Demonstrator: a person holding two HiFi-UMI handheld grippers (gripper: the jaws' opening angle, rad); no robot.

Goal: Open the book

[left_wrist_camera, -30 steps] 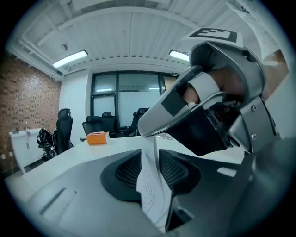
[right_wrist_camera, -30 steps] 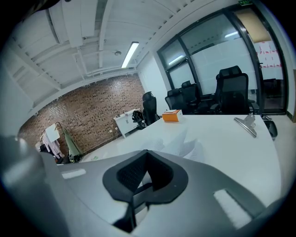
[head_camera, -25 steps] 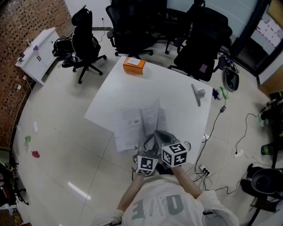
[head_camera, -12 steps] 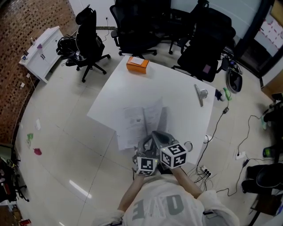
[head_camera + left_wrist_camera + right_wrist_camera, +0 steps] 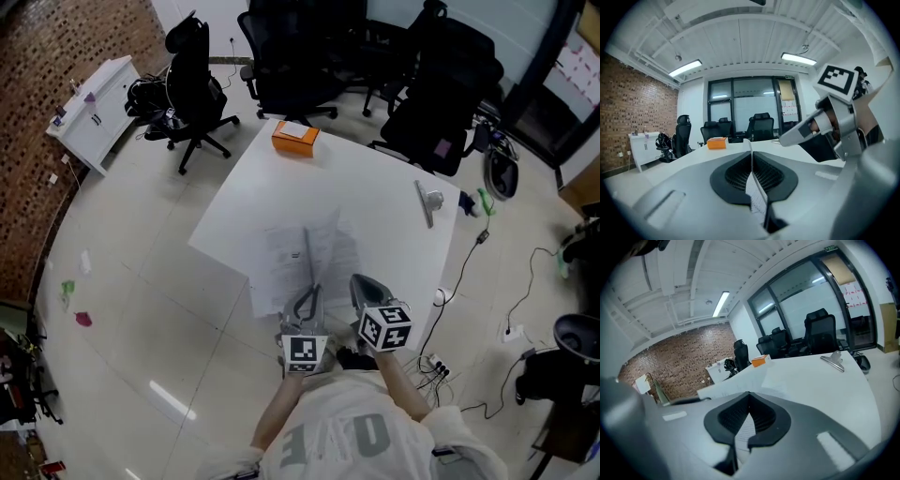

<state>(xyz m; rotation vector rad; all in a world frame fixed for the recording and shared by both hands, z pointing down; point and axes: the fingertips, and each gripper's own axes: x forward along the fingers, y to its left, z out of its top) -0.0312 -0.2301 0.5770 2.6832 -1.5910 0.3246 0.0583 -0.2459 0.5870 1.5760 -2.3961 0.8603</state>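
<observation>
On the white table [image 5: 375,187] in an office, the left gripper [image 5: 309,298] has just closed its jaws thinly on the near edge of one page [image 5: 756,199]. The leaf stands upright and edge-on, which I take to be a grip for turning it. The right gripper [image 5: 361,284] is closed tight with nothing clearly held, probably standing clear at the near right corner of the book [image 5: 281,258], which lies flat and spread open just ahead of both tips.

The head view looks steeply down on the white square table [image 5: 375,197]. Both gripper views skim low across it, sharing the orange rectangular box [image 5: 295,138].
</observation>
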